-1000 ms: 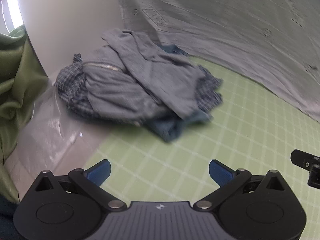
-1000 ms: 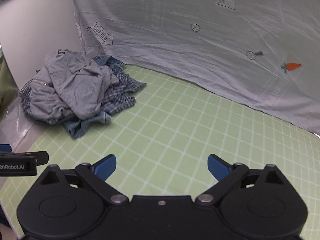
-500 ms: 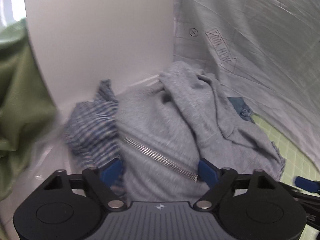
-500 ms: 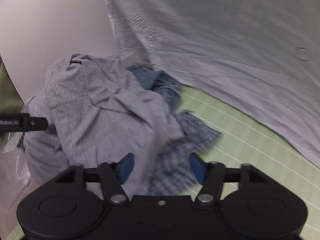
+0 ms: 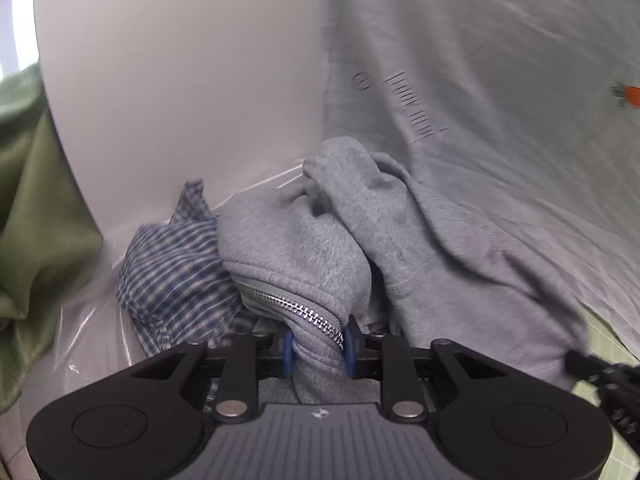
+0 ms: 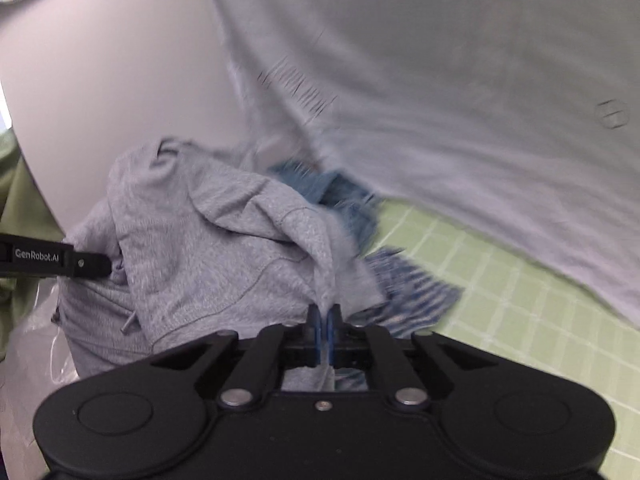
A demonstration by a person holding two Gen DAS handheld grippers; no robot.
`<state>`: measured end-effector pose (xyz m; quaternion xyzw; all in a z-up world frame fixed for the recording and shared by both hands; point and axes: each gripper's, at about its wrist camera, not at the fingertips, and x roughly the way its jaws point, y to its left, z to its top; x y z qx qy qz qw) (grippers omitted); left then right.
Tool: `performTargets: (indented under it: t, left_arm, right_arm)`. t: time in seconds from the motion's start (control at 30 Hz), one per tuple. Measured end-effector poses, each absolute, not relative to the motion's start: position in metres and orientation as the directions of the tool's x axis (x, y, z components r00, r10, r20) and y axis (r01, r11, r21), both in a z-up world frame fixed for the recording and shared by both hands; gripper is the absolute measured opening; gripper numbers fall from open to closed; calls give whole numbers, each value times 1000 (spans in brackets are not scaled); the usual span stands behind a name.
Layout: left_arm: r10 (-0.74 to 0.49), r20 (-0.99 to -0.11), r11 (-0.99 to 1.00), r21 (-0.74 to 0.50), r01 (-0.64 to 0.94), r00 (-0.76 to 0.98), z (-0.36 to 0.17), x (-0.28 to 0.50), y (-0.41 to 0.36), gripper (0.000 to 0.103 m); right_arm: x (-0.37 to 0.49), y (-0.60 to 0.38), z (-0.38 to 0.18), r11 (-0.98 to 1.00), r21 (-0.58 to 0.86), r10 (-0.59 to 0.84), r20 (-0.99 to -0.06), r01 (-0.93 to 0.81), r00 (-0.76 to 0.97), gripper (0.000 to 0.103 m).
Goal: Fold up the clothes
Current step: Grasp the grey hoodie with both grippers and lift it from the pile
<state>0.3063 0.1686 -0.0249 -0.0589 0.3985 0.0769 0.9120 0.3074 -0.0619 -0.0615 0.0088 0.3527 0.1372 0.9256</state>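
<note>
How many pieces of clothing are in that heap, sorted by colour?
Grey, zip-up hoodie: 1, pinched by both the left gripper and the right gripper, whose jaws have just been closing on it.
Blue and white checked garment: 1
Blue denim garment: 1
Total: 3 that show; the heap may hide more.

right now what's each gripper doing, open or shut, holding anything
left gripper: just closed on the grey hoodie, at its zipper edge.
right gripper: just closed on a thin fold of the same hoodie.
</note>
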Motion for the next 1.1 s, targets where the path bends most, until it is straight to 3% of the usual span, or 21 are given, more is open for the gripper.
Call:
performTargets:
  t: [0.37, 0.67, 0.8, 0.97, 1.1]
  left_arm:
    - [-29, -694, 997, -67, -24, 720, 30, 210, 100, 17]
    - [-243, -786, 970, -200, 138, 568, 7, 76, -15, 15]
    - [-317, -824, 948, -286, 139, 470, -15, 18, -66, 15]
    - [-349, -825, 937, -294, 191, 444, -14, -37, -132, 15]
    - [-386, -817, 922, -332, 197, 428, -15, -57, -166, 26]
  right_arm:
    - [164, -187, 10, 989, -53, -149, -462, 141, 875, 2]
    - [18, -342, 8, 864, -162, -493, -464, 476, 736, 2]
    - [-32, -402, 6, 827, -202, -552, -469, 525, 689, 2]
    - [-73, -468, 20, 815, -261, -579, -420, 518, 699, 2]
    - [-79, -513, 38, 799, -298, -600, -346, 522, 721, 3]
